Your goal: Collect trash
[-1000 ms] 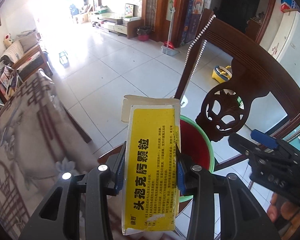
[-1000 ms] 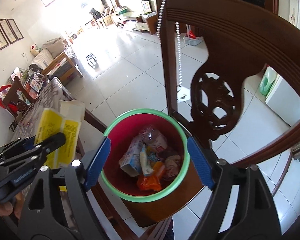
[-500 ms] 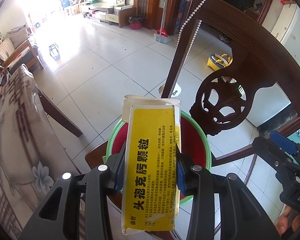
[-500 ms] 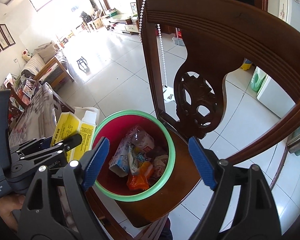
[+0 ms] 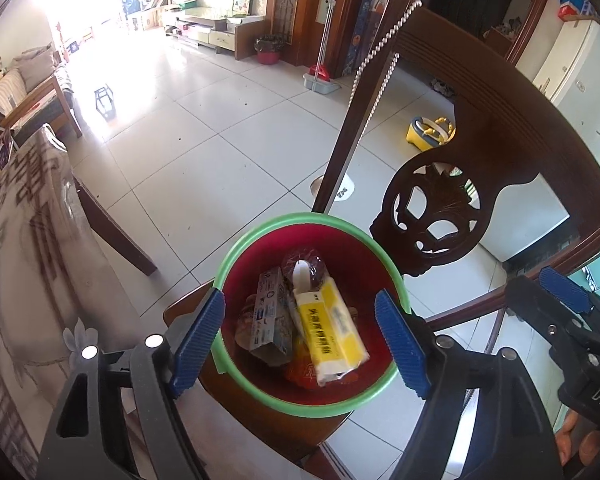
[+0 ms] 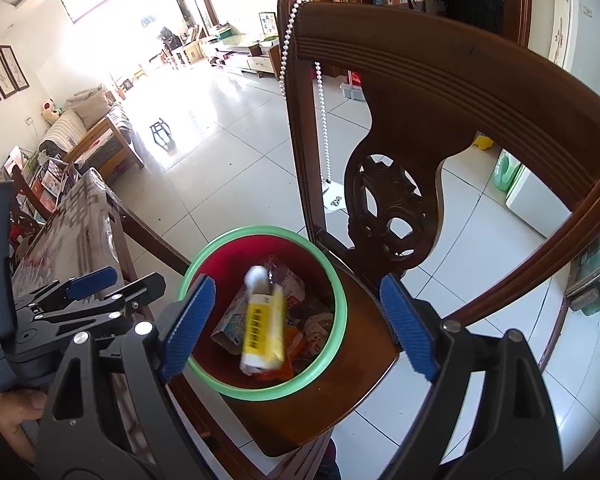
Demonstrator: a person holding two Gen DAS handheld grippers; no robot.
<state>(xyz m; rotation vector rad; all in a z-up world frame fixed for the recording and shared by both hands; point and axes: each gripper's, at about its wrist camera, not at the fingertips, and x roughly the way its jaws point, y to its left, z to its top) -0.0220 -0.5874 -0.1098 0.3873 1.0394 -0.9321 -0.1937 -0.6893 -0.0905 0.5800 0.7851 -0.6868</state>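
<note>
The yellow medicine box [image 5: 328, 330], which was pinched between the fingers of the left gripper [image 5: 300, 340] a moment ago, is now released and lies inside the red bin [image 5: 236, 256], on top of the other rubbish there. From this it is judged that this piece of trash has been delivered and that another item may be fetched next. The fingers of the left gripper are spread wide, with nothing between them, and are held above the bin. The fingers of the right gripper [image 6: 296, 324] are likewise spread and empty, and are seen at the right edge of the left wrist view.

The box is long and flat, yellow on its face with dark printed characters, and white at its torn-open far end. It is tilted, near end lower right, beside a blue and white carton [image 5: 270, 314]. The bin, green at its rim, stands on the seat of a dark wooden chair [image 5: 500, 128].
</note>
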